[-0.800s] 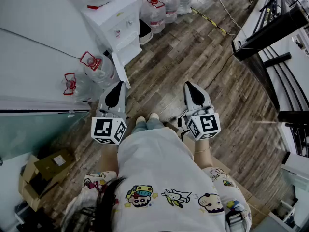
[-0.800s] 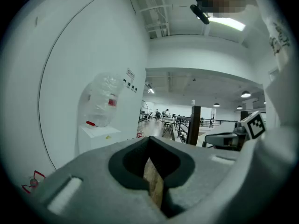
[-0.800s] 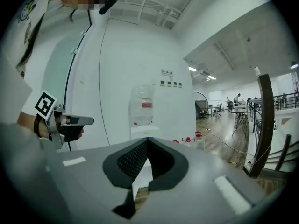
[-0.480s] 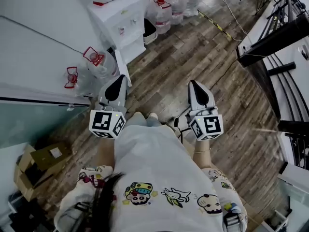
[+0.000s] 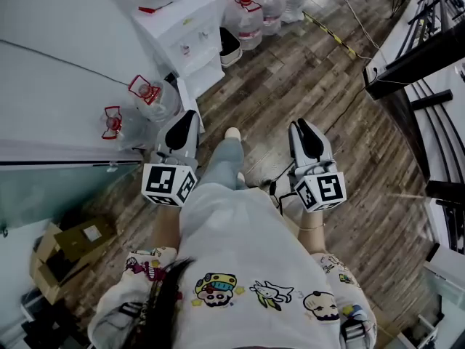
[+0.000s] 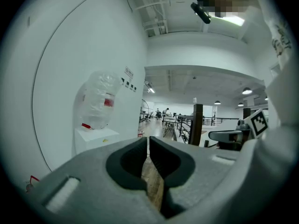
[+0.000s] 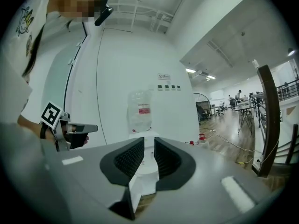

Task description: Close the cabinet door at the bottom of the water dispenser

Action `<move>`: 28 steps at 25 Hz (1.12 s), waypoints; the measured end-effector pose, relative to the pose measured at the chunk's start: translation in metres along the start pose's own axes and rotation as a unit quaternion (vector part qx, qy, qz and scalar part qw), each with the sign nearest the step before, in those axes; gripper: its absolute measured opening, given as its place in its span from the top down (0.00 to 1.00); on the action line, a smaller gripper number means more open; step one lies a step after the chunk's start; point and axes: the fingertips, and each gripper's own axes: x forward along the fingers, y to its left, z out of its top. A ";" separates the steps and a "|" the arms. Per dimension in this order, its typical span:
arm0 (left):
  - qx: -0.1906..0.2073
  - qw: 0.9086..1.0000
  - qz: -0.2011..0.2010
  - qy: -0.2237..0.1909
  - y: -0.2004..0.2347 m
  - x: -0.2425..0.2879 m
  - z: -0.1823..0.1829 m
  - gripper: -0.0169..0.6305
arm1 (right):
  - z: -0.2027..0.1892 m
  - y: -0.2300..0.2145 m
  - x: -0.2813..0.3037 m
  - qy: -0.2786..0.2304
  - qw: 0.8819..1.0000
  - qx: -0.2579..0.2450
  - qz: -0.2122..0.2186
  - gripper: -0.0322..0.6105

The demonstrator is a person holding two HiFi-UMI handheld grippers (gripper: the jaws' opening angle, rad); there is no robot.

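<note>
While the cabinet door (image 5: 187, 97) stands swung out from the foot of the water dispenser (image 5: 182, 31) at our 11 o'clock, we log the task as barely begun, with the door still open. The left gripper (image 5: 192, 115), jaws together on nothing, sits at the door's free edge; we cannot tell if it touches. The right gripper (image 5: 300, 124) at 1 o'clock, jaws slightly apart and empty, is well clear. Remaining: push the door shut. We cannot make out the hinge or the cabinet opening.
</note>
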 end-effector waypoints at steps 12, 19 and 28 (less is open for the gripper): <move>-0.032 0.999 -0.009 0.009 0.053 0.100 0.002 0.87 | 0.004 -0.047 0.092 0.025 1.000 0.013 0.002 0.79; -0.042 0.999 -0.001 -0.004 0.093 0.156 0.020 0.82 | 0.027 -0.070 0.159 0.032 0.999 0.014 0.017 0.78; -0.028 0.999 0.015 -0.020 0.133 0.197 0.045 0.82 | 0.041 -0.088 0.218 0.005 0.999 0.024 0.026 0.77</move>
